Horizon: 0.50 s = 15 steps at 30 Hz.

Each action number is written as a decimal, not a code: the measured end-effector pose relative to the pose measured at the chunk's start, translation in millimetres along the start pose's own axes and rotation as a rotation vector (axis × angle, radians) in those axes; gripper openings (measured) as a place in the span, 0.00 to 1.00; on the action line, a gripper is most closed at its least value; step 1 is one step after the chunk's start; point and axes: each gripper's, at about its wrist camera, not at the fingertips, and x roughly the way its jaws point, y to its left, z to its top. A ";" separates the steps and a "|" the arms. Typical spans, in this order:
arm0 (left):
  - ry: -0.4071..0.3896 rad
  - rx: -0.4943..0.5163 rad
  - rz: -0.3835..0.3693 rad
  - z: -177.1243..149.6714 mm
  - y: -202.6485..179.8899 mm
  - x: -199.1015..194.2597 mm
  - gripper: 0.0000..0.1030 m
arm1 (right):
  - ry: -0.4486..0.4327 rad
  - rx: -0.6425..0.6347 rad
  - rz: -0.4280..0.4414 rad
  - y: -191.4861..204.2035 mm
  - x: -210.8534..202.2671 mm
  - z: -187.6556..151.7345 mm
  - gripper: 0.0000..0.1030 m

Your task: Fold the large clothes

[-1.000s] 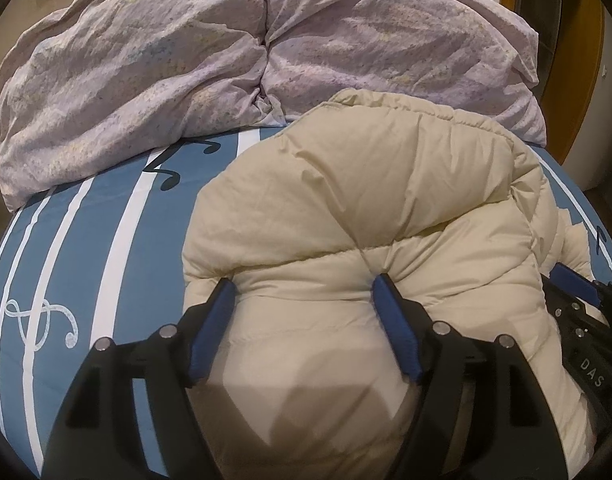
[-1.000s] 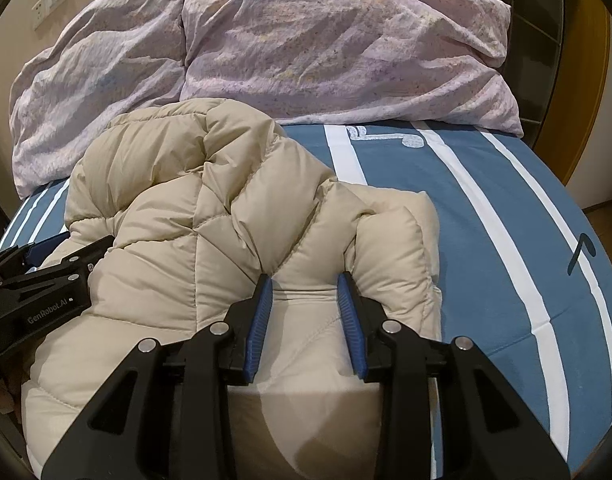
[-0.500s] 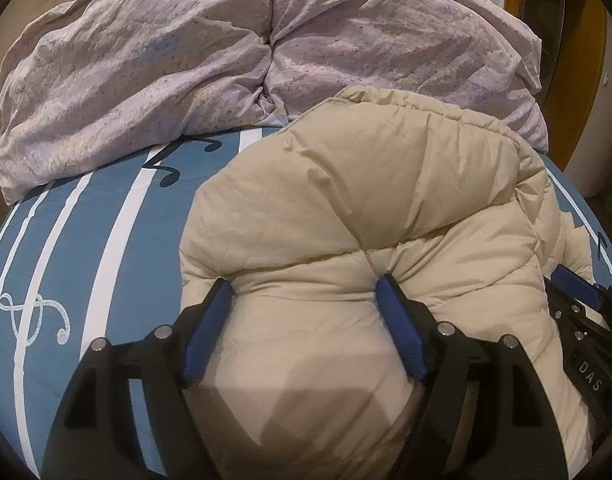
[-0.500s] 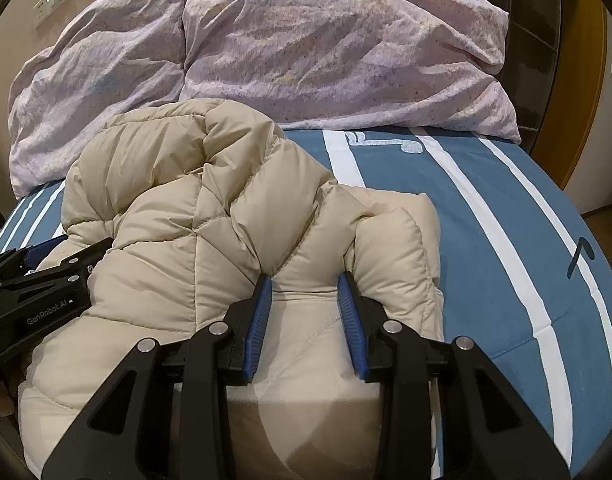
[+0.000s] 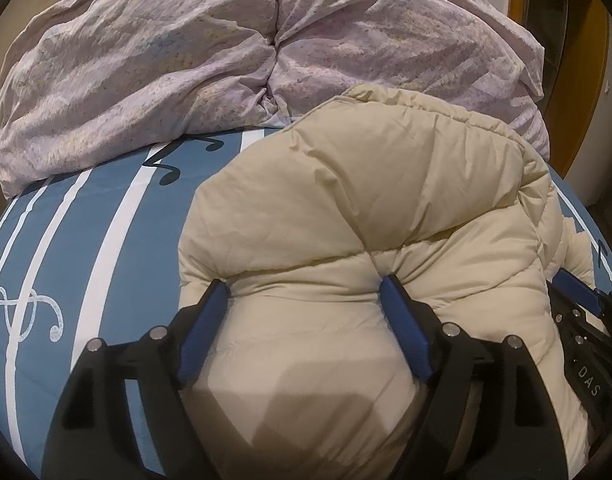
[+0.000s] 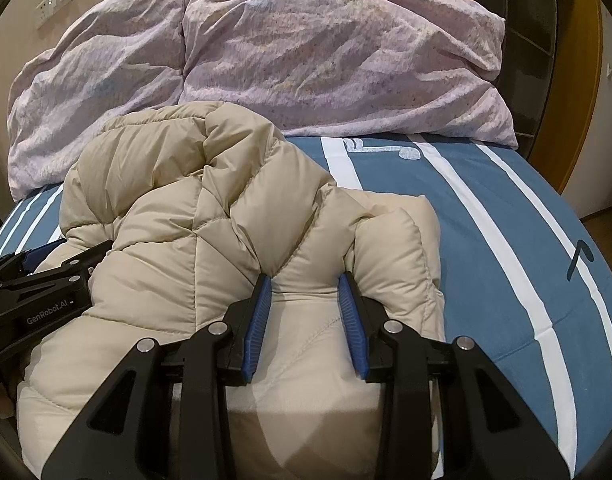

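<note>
Leftward, bare blue striped bed sheet (image 5: 106,240) lies open beside the cream puffer jacket (image 5: 365,208), which sits bunched mid-bed. Left tool (image 5: 302,300) has just been opening, its jaws wide with jacket padding bulging between them. Right tool (image 6: 306,292) is clamped on a jacket fold; open sheet spreads to its right. Lilac duvet (image 6: 306,52) is heaped behind.
</note>
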 end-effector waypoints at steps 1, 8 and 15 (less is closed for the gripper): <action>-0.002 -0.001 -0.001 -0.2 0.3 0.2 0.77 | -0.004 0.003 -0.003 0.0 -3.8 -4.4 0.37; -0.010 -0.011 -0.008 -0.6 1.4 2.9 0.79 | -0.013 -0.001 -0.009 1.1 -3.2 -4.3 0.37; -0.009 -0.020 -0.014 -0.9 3.0 4.6 0.80 | -0.012 -0.004 -0.008 1.9 -2.4 -3.5 0.37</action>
